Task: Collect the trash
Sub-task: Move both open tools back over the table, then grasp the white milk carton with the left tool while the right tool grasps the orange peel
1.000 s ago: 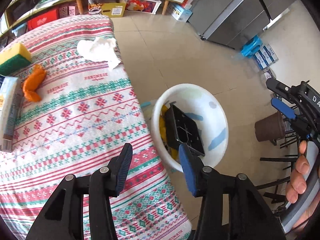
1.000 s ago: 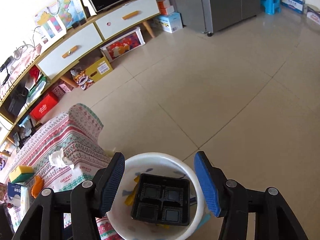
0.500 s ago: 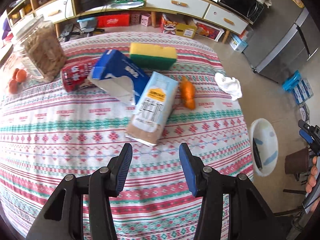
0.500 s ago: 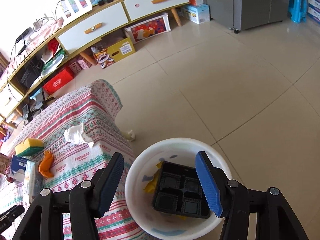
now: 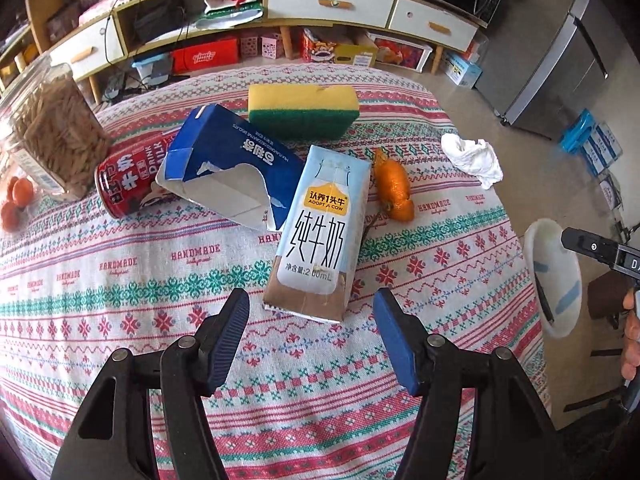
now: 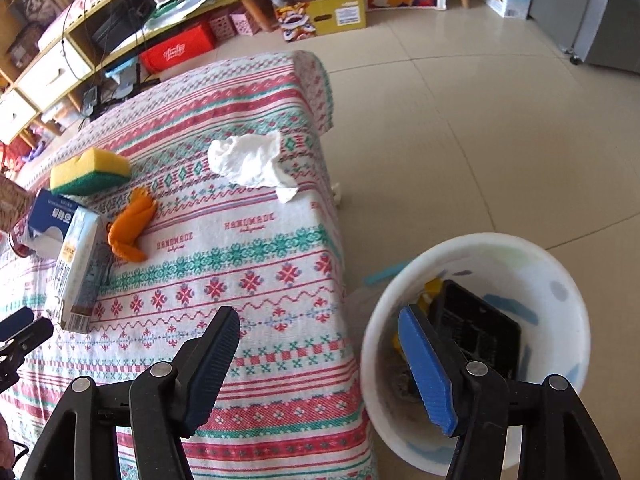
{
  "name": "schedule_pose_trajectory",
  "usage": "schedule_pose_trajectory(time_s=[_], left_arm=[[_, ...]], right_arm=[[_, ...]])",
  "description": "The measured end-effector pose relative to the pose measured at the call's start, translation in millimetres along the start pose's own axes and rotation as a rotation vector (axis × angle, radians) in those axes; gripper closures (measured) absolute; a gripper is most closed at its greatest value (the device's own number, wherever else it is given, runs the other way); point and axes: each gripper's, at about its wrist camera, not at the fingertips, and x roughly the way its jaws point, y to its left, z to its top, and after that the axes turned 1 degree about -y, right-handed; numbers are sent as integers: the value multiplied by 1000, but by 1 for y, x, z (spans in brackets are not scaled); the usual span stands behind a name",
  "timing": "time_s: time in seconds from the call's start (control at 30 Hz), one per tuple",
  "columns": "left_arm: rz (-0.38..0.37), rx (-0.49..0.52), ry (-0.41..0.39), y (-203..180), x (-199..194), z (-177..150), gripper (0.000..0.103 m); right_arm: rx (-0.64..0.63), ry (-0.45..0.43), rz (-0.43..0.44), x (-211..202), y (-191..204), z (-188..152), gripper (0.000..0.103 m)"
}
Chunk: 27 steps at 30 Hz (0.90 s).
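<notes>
My left gripper [image 5: 312, 336] is open and empty, just short of a pale blue milk carton [image 5: 320, 228] lying on the patterned tablecloth [image 5: 120, 280]. Beside the carton lie a torn blue box [image 5: 228, 164], a red can [image 5: 128, 176], orange peel [image 5: 394, 190] and a crumpled white tissue [image 5: 472, 156]. My right gripper [image 6: 320, 364] is open and empty over the table's edge, beside a white bin [image 6: 560, 280] on the floor that holds a black plastic tray [image 6: 480, 328]. The tissue [image 6: 252, 162], the peel [image 6: 130, 226] and the carton [image 6: 74, 268] also show in the right wrist view.
A yellow and green sponge [image 5: 302, 110] lies behind the carton. A clear jar of snacks [image 5: 52, 132] and small oranges [image 5: 16, 200] stand at the table's left. A low cabinet [image 5: 320, 0] runs along the back wall, a grey fridge [image 5: 560, 60] at the right. The bin [image 5: 552, 276] stands right of the table.
My left gripper swung from over the bin to the table and moved closer to the milk carton. My right gripper turned left from the bin toward the table edge. Both stayed open.
</notes>
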Motion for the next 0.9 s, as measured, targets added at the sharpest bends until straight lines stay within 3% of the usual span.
schedule_pose_trajectory(time_s=[0.2, 0.23, 0.27, 0.77, 0.8, 0.83, 0.87, 0.9], left_arm=[[9, 45, -28, -8, 19, 4, 37], [25, 62, -35, -10, 20, 3, 50], [40, 69, -31, -10, 21, 3, 50], [38, -91, -28, 28, -25, -28, 50], [36, -100, -22, 30, -24, -29, 50], [32, -110, -18, 32, -23, -29, 51], [29, -116, -11, 33, -22, -30, 51], [28, -119, -7, 34, -21, -30, 51]], right_arm=[[-44, 15, 88, 30, 45, 8, 32], [-49, 20, 99, 36, 53, 9, 32], [-53, 25, 105, 42, 60, 11, 32], [-74, -1, 187, 94, 135, 31, 32], [-81, 1, 191, 99, 140, 31, 34], [-96, 13, 181, 105, 145, 30, 47], [-112, 41, 160, 111, 149, 28, 71], [-116, 29, 164, 110, 151, 28, 71]])
